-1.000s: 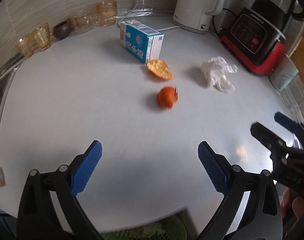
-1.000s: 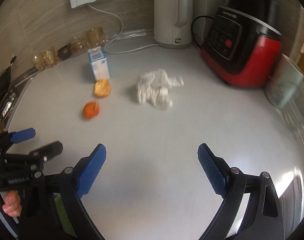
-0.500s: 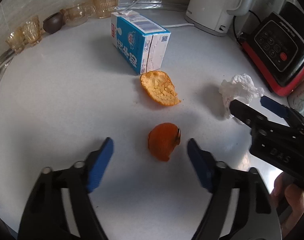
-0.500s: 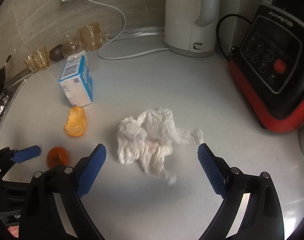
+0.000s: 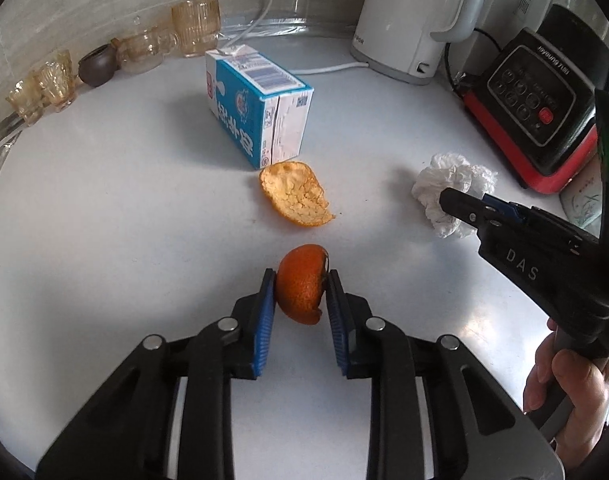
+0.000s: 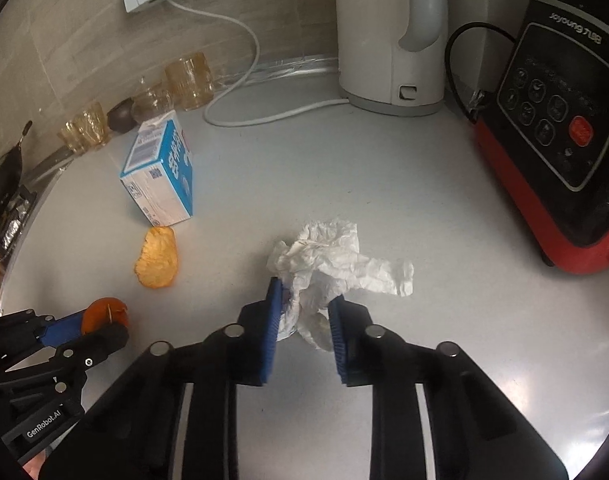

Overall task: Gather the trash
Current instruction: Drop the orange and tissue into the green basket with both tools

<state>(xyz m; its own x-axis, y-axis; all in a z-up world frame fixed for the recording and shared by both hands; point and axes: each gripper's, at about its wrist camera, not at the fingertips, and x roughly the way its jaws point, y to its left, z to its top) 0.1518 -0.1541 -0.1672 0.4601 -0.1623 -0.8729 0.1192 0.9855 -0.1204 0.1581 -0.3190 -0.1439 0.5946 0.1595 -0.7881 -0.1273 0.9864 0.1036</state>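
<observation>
Orange peel piece (image 5: 300,284), domed side up, sat on the white counter (image 5: 104,240) between the blue pads of the left gripper (image 5: 298,294); both pads pressed against its sides, jaws narrowed to the peel's width. Second peel half (image 5: 294,194), pith side up, lay just beyond it, touching or almost touching the bottom corner of the blue-and-white milk carton (image 5: 256,108), which lay on its side. Crumpled white tissue (image 6: 328,268) rested on the counter well to the right of the peels. Right gripper (image 6: 304,312) had closed on the near part of the tissue: paper bunched between both pads, jaws narrow, remainder of the tissue spread out ahead and to the right. Whether either item was lifted off the surface could not be told. Row of amber glasses (image 5: 194,26) and a small dark cup (image 5: 96,66) stood along the back wall; white kettle (image 6: 388,32) at the rear, red-and-black cooker (image 6: 552,152) at the right edge
</observation>
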